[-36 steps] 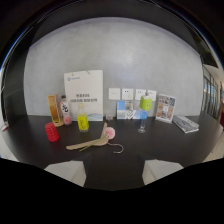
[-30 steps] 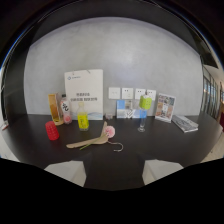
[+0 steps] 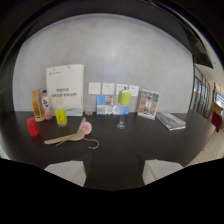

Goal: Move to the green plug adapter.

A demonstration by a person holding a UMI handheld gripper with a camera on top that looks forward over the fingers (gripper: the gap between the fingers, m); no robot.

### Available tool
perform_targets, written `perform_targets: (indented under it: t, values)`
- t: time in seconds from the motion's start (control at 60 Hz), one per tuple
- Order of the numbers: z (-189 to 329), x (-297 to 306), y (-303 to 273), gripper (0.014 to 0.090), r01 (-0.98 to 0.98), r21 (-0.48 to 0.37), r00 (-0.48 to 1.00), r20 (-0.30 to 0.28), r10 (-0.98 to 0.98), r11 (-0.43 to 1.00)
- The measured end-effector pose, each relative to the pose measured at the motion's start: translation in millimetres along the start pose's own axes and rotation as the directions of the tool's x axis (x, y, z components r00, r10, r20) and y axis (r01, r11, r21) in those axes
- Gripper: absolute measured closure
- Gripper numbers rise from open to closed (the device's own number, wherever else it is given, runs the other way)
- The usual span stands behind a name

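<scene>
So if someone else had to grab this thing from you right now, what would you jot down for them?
Tongs: open, holding nothing, both fingers low over the near part of the dark table.
Green plug adapter: far ahead of the tongs, near the back wall, sitting above a small clear glass; whether it rests on the glass I cannot tell.
In between: a wooden hanger and a pink ball, a little to one side of the straight path.
Done: nothing much, the tongs are not yet near the adapter.
Left: carry the tongs forward across the table up to the adapter.
</scene>
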Motion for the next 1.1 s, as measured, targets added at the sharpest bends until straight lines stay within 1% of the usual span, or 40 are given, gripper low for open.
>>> perform_targets:
  t: [0.133,0.283,0.45,0.517,0.633,0.717,0.85,1.1]
  values:
    - [38,23,-10,0.0195,0.000,0.001,1.000,-0.009,0.000,1.000]
    - [103,46,-26,0.0190,0.011,0.003,1.000,-0.002,-0.011,1.000]
    - [179,61,-44,0.0195,0.015,-0.006,0.999,0.045,-0.014,1.000]
    - [208,64,-48,0.0188,0.026,-0.010,0.998,0.055,-0.025,1.000]
    - [246,65,-47,0.0196,0.030,-0.027,0.995,0.093,-0.028,0.999]
    - [267,64,-42,0.0195,0.030,-0.048,0.993,0.116,-0.024,0.998]
    - [291,64,-39,0.0195,0.031,-0.064,0.991,0.133,-0.022,0.997]
    - [310,61,-38,0.0195,0.038,-0.077,0.988,0.153,-0.025,0.996]
